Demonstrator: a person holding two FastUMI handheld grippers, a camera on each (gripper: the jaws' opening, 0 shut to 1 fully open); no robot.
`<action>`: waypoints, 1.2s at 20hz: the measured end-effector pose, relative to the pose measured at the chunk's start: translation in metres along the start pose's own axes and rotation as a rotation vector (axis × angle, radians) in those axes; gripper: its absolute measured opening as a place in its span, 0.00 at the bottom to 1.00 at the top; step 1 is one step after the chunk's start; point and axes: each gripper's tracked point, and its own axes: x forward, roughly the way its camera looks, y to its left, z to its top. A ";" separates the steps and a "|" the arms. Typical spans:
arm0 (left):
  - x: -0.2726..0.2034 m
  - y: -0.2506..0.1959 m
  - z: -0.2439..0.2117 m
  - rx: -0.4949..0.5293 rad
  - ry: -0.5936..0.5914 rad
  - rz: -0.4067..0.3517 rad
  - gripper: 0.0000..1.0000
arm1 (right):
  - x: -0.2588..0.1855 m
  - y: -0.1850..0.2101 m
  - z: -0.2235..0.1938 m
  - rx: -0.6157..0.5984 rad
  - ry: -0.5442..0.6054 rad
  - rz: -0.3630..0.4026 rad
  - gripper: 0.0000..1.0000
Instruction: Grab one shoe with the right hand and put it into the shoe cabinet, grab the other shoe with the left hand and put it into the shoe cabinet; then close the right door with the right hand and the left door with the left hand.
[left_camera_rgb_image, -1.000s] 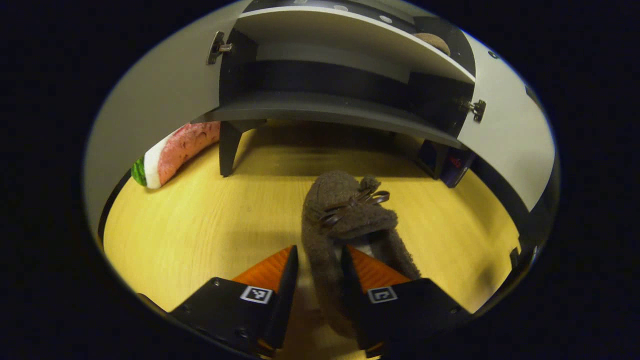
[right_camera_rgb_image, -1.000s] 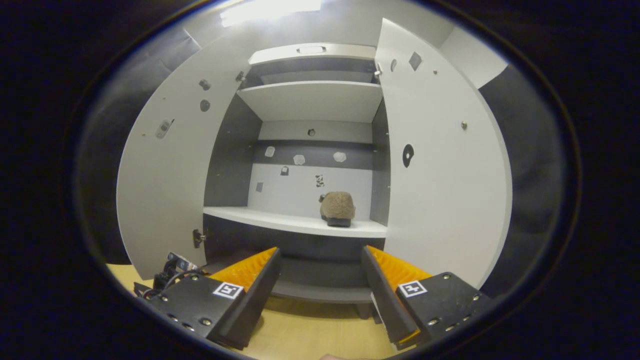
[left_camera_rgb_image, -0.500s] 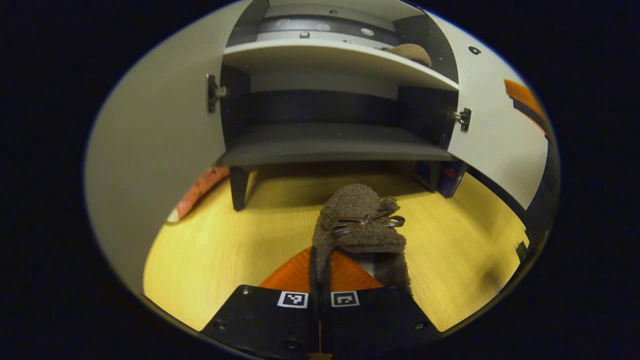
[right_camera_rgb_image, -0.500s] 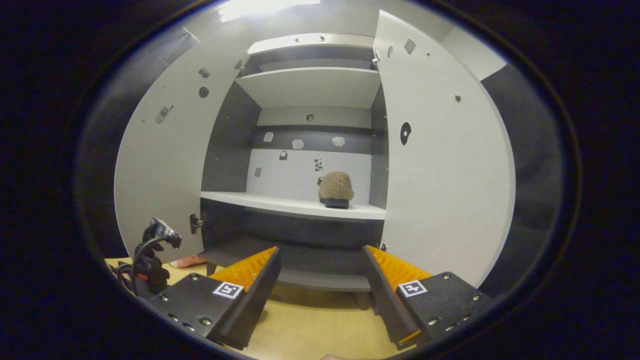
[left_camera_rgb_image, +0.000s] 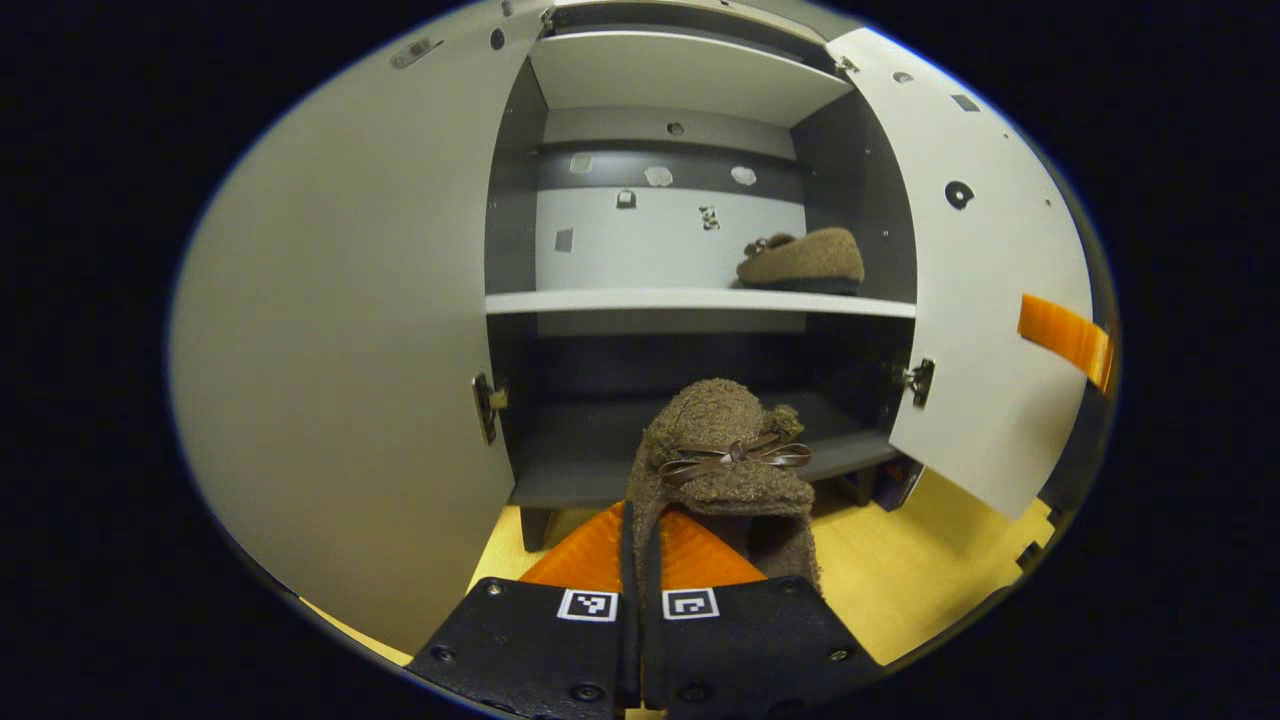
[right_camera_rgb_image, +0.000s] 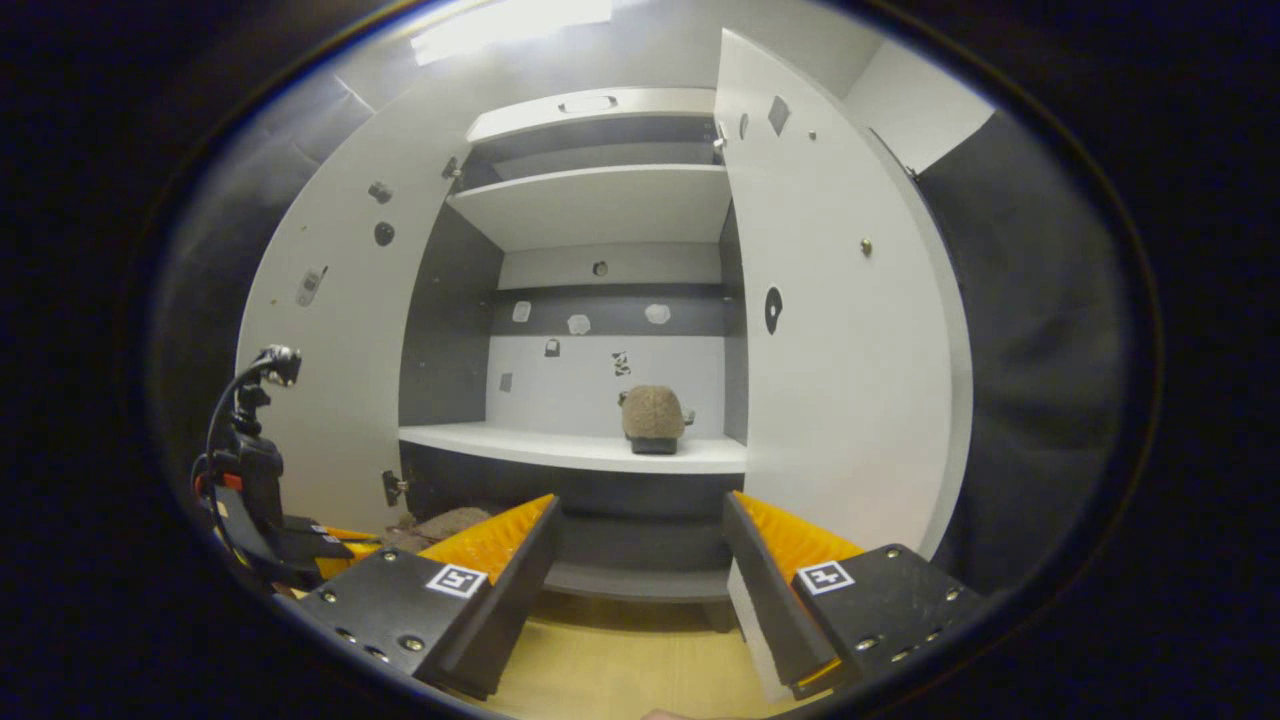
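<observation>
No brand name or readable writing shows anywhere; the only markings are the small black-and-white square tags on the gripper bodies and a few pale stickers on the back panel (left_camera_rgb_image: 670, 235) of the shoe cabinet (left_camera_rgb_image: 700, 300), too small to make out.

In the left gripper view, the left gripper (left_camera_rgb_image: 640, 545) is clamped tight on the side wall of a fuzzy brown slipper (left_camera_rgb_image: 725, 455), its two ribbed fingers pressed together on the fleecy fabric. The slipper has a thin, shiny brown ribbon bow across the top and points toward the cabinet's dark lower shelf (left_camera_rgb_image: 690, 455), held above the yellow wood-grain floor (left_camera_rgb_image: 900, 590).

The second slipper (left_camera_rgb_image: 803, 260), of the same woolly brown material, lies on the white middle shelf (left_camera_rgb_image: 640, 301) at its right end, near the right door (left_camera_rgb_image: 975, 290). Both the right door and the left door (left_camera_rgb_image: 350, 340) are smooth white panels standing open, with metal hinges at their inner edges.

In the right gripper view, the right gripper (right_camera_rgb_image: 640, 540) stands wide open and empty, facing the open cabinet from farther back.
</observation>
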 end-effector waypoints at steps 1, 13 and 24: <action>0.001 -0.001 0.014 -0.001 -0.019 0.002 0.02 | 0.001 -0.002 0.004 -0.002 -0.001 0.000 0.97; 0.048 0.002 0.189 -0.071 -0.236 0.064 0.02 | -0.012 -0.012 0.037 -0.012 -0.063 0.051 0.96; 0.151 -0.008 0.266 -0.183 -0.217 0.110 0.02 | -0.024 -0.020 0.035 0.046 -0.061 0.091 0.97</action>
